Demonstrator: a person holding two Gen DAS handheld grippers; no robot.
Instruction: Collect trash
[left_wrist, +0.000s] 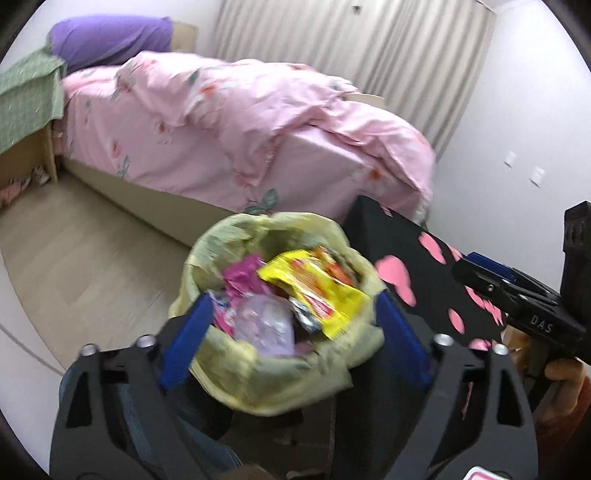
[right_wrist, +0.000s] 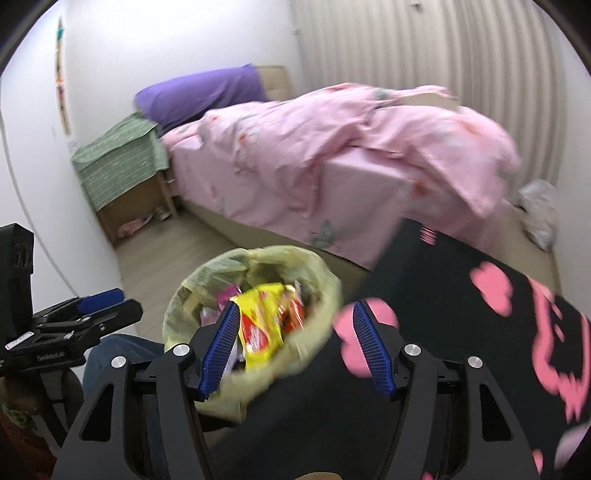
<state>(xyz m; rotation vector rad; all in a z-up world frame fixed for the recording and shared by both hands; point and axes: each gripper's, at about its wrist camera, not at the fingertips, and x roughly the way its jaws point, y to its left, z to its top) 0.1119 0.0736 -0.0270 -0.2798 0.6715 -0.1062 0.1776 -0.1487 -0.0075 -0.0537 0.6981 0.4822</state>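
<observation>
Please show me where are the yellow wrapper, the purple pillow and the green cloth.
yellow wrapper (left_wrist: 314, 291), left wrist view, its middle.
purple pillow (left_wrist: 110, 40), left wrist view, its front face.
green cloth (right_wrist: 118, 158), right wrist view, its top.

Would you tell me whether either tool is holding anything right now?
Nothing is held: the left tool and right tool both stand open above the lined trash bin.

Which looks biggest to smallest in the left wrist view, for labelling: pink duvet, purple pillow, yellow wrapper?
1. pink duvet
2. purple pillow
3. yellow wrapper
The pillow and wrapper look nearly alike; the wrapper lies far nearer the camera, so their order is unsure.
</observation>
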